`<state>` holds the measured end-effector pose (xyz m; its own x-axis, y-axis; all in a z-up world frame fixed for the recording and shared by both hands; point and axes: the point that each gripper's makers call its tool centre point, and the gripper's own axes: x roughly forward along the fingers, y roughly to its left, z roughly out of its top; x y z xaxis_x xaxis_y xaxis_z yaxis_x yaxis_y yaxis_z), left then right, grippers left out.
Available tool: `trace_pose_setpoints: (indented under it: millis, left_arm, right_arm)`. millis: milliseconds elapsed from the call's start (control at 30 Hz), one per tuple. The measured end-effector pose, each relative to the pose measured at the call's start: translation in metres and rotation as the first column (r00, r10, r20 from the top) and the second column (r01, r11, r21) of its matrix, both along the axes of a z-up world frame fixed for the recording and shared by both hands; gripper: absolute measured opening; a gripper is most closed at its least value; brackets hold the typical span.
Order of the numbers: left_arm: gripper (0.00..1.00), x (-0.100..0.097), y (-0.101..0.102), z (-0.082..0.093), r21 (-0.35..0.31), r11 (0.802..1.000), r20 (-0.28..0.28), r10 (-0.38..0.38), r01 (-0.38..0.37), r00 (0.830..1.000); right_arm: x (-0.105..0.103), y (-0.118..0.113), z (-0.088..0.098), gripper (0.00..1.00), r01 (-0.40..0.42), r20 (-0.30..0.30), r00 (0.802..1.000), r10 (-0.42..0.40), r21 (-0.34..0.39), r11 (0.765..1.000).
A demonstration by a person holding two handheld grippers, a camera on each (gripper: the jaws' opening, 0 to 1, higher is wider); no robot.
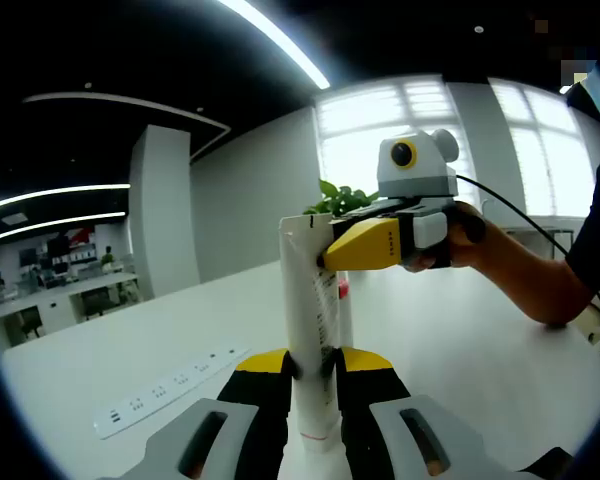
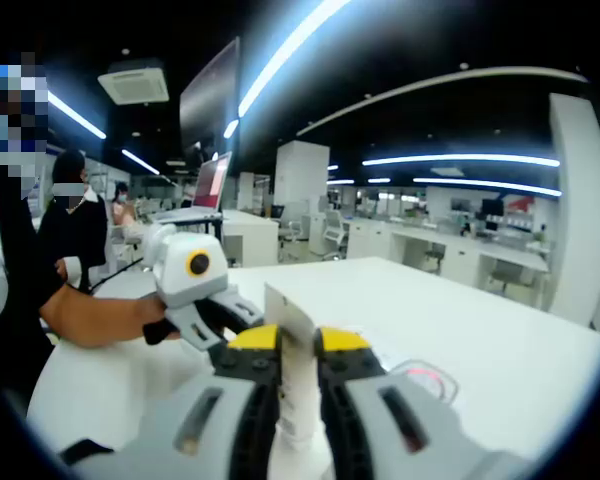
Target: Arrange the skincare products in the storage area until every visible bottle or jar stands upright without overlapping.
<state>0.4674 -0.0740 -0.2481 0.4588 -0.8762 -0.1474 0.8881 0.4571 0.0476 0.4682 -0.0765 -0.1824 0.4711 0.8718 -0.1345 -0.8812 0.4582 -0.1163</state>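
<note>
A white skincare tube [image 1: 308, 300] stands upright over the white table [image 1: 480, 340], crimped end up. My left gripper [image 1: 315, 366] is shut on its lower part, yellow-tipped jaws on either side. From the right, my right gripper [image 1: 328, 256], held by a hand, is shut on the tube's top end. In the right gripper view the tube's flat end [image 2: 290, 325] sits clamped in the right gripper [image 2: 300, 342]. The left gripper [image 2: 232, 312] reaches in from the left, level with the tube; where it meets the tube is hidden behind my right gripper's jaw.
A white power strip [image 1: 165, 390] lies on the table to the left. A green plant [image 1: 340, 200] stands behind the tube. A thin cable [image 2: 427, 378] lies on the table at the right. The person's forearm [image 2: 90, 322] crosses the left side, with people and desks behind.
</note>
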Motion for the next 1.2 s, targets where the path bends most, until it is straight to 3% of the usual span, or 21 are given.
trace_pose_setpoints:
  millis: [1200]
  left_arm:
    - [0.18,0.002,0.003,0.011,-0.056,0.998,-0.004,0.002,-0.003,1.000]
  right_arm:
    - [0.004,-0.007,0.004,0.10,0.037,0.017,0.999,-0.037,-0.010,0.999]
